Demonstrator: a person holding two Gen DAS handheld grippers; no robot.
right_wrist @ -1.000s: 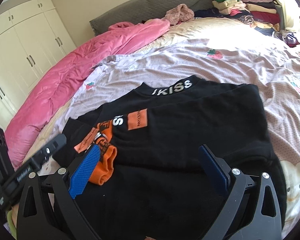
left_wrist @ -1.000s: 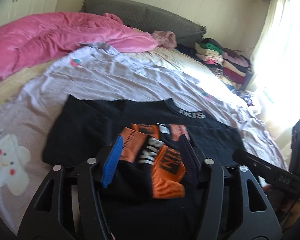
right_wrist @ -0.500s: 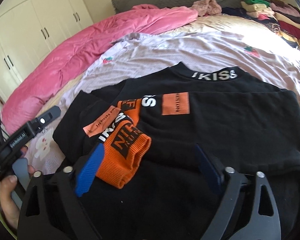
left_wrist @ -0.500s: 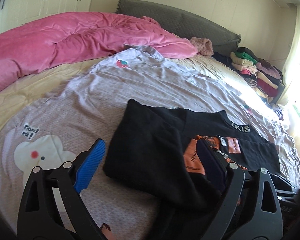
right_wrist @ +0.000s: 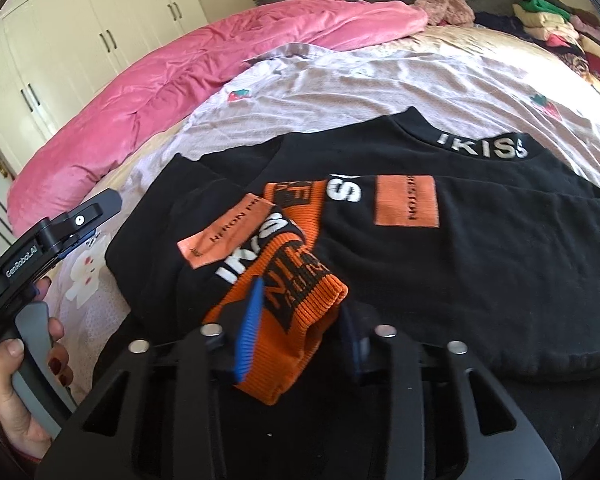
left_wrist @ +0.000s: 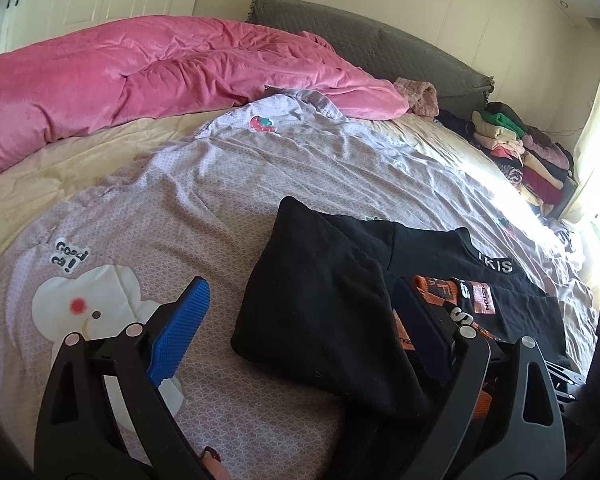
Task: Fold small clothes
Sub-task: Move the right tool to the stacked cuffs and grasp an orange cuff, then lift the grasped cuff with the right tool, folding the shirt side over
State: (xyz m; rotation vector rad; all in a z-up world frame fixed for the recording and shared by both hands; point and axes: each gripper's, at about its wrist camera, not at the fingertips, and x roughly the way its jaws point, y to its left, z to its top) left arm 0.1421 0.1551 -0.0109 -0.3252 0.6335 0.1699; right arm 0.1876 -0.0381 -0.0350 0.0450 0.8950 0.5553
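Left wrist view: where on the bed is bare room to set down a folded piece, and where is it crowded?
Free: the lilac sheet between the pink duvet and the black sweatshirt, and beside the rabbit print. Crowded: the far corner, with the stacked clothes.

I see a black sweatshirt (right_wrist: pixel 480 280) with white "IKISS" lettering on its collar, orange patches, and an orange ribbed cuff (right_wrist: pixel 296 320) printed in black. It lies on a pale lilac sheet (left_wrist: pixel 220 184) with a fine lattice print, strawberry motifs and a white cartoon bunny (left_wrist: pixel 96 304). Behind them I make out a pink duvet (left_wrist: pixel 140 72) and a grey quilted headboard (left_wrist: pixel 380 44).
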